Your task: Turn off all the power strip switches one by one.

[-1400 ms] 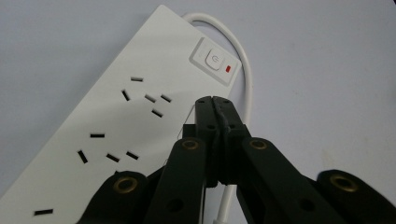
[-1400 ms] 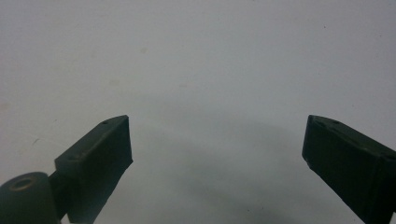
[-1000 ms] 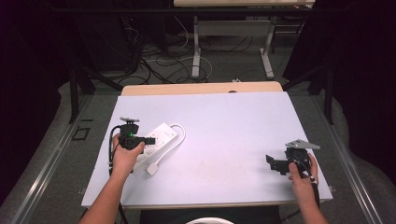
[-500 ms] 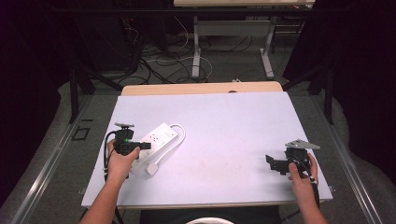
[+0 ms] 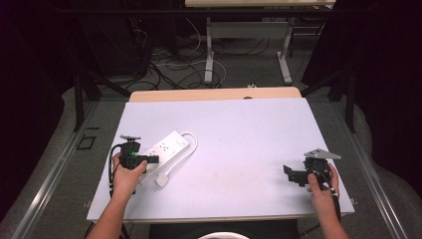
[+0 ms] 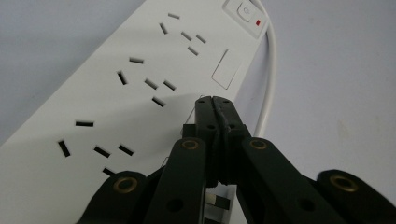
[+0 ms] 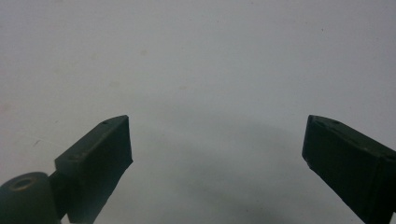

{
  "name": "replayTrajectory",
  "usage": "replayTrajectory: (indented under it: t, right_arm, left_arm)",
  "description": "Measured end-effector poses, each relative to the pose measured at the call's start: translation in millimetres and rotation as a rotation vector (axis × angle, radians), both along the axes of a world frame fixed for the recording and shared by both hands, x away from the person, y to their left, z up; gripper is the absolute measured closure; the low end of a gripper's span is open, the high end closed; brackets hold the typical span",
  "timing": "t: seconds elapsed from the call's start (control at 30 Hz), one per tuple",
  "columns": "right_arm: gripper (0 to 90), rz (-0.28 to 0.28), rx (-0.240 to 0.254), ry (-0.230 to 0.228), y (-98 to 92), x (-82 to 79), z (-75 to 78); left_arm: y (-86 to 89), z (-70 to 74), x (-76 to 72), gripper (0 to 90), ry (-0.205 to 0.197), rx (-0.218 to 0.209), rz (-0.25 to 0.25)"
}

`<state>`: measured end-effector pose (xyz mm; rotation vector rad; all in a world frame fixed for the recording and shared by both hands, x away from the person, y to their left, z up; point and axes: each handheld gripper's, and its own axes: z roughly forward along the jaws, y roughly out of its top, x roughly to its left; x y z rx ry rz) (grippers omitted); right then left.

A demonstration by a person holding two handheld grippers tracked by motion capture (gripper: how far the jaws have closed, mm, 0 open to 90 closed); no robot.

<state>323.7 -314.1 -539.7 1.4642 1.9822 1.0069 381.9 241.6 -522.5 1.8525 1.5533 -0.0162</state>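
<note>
Dark room, cables on the floor beyond a white table (image 5: 239, 129) with a wooden strip at its far edge. White power strip (image 5: 166, 149) lies at the table's left side, angled, its white cord (image 5: 186, 149) looping round the far end and running back to a white plug (image 5: 161, 180) lying beside the strip's near end. Left gripper (image 5: 153, 159) held in the left hand (image 5: 127, 174) just over the near end of the strip; in the left gripper view its jaws are pressed together with nothing seen between them, tips above the strip's socket face (image 6: 116, 93), switch with red dot (image 6: 245, 14) at the far end. Right gripper (image 5: 290, 174) held in the right hand (image 5: 321, 186) near the table's right front edge, well apart from the strip; jaws spread wide over bare tabletop (image 7: 196, 70), holding nothing.
</note>
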Motion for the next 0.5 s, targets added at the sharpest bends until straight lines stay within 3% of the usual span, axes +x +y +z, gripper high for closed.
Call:
replayTrajectory:
  t: [0.07,0.1,0.5]
  right_arm:
    - [7.6,0.0,-0.002,-0.002,-0.4,0.3,-0.4]
    - [7.6,-0.001,-0.002,-0.001,-0.5,0.3,-0.3]
    - [7.6,0.002,-0.002,-0.002,-0.7,0.3,-0.3]
  left_arm:
    - [-0.8,-2.5,0.6,90.0,0.005,-0.017,0.006]
    - [0.3,-2.8,1.0,90.0,0.006,0.001,-0.003]
    - [0.2,-4.6,0.9,90.0,0.007,-0.009,-0.004]
